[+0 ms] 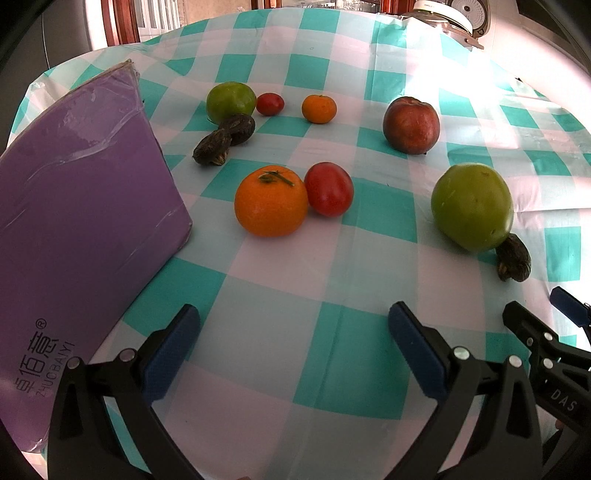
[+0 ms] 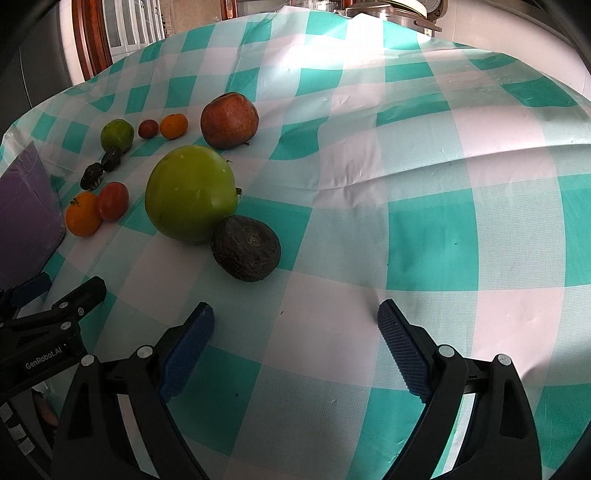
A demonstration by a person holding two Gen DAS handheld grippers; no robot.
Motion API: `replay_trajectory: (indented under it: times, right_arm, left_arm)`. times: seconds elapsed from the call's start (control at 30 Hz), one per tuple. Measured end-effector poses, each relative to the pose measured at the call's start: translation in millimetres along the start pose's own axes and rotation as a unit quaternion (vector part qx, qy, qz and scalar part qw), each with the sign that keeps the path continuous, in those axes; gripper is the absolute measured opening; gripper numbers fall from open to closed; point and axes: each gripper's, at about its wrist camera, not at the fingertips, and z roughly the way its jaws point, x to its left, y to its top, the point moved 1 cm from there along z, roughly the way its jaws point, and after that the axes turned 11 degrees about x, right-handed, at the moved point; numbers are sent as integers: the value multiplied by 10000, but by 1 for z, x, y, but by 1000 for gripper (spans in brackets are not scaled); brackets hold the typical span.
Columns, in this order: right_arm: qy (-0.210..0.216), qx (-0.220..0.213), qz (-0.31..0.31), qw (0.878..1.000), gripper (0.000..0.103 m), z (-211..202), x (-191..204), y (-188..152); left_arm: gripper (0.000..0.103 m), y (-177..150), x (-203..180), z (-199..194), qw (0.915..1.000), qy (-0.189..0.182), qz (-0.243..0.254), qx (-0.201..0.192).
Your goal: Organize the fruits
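Left wrist: teal-checked tablecloth (image 1: 325, 332), wooden furniture (image 1: 125, 22).

A teal-and-white checked cloth (image 1: 332, 258) covers the tabletop. On it sit a purple box (image 1: 81, 206) with dark lettering, two green fruits (image 1: 472, 206) (image 1: 231, 100), two orange ones (image 1: 270, 201) (image 1: 319, 108), two red tomatoes (image 1: 328, 189) (image 1: 270, 103), a dark red apple (image 1: 411, 124), and dark brown wrinkled fruits (image 2: 245, 248). Both grippers (image 1: 293, 350) (image 2: 295, 350) are black with blue pads (image 1: 170, 354).

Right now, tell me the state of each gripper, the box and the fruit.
Left hand-held gripper: open, empty.
Right hand-held gripper: open, empty.
Purple box: closed, on the table.
Near orange: touching the red tomato.
Near green fruit: touching the dark fruit.
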Motion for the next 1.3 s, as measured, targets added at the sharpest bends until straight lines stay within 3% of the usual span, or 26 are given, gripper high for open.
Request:
replay_trajectory:
  times: [1.0, 1.3]
  right_arm:
    - [2, -4, -4, 10000, 88, -1, -1, -1]
    - [-129, -2, 259, 9996, 87, 2, 3, 2]
  left_arm:
    - [102, 0, 0, 0, 10000, 3, 1, 1]
    - [102, 0, 0, 0, 10000, 4, 1, 1]
